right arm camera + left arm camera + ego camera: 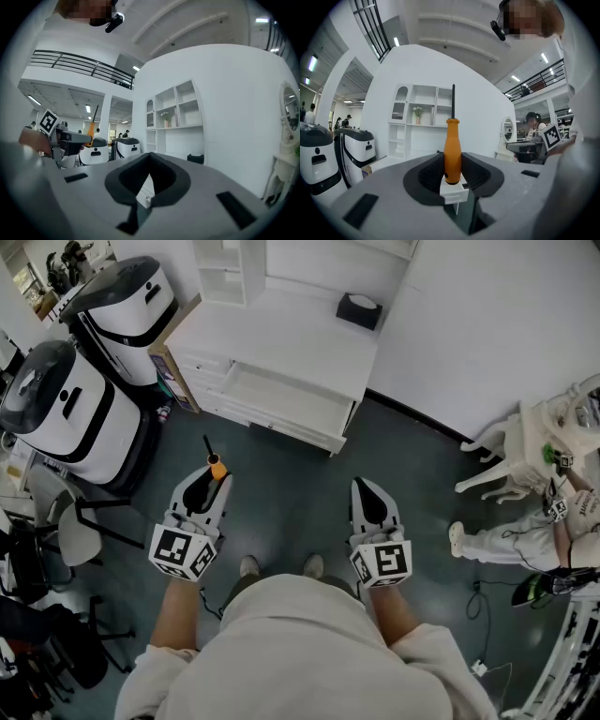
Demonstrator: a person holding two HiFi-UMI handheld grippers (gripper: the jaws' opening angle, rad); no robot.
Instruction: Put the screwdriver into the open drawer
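While both claws point level above the dark grey floor [281, 498], the left claw [215, 480] is pinching the orange-handled screwdriver with a black metal shaft [216, 464].
- Left gripper view: both black pads press the lower part of the orange handle. The tool stands upright between them, with the shaft rising above the claw tips.
- Right claw [362, 486]: the tips are pressed together and nothing is between them.

Containers:
- Open white wooden drawer [281, 397]: it is pulled out from under the white surface [281, 329] and sits ahead of both claws, well apart from them. It lies roughly between the lines along which the two claws point. Only its white bottom board shows inside.
- The screwdriver is at the left claw, outside the drawer and well short of its front wall.
- Small black box [359, 310]: it stands on the surface beyond the drawer, ahead of the right claw. A pale patch shows in its top opening; I cannot tell what it holds.
- White shelf unit [223, 273]: it stands at the back of the surface, ahead of the left claw. The left gripper view shows a small vase in one upper compartment.

Two large white-and-black rounded units [56, 409] stand to the left of the left claw.
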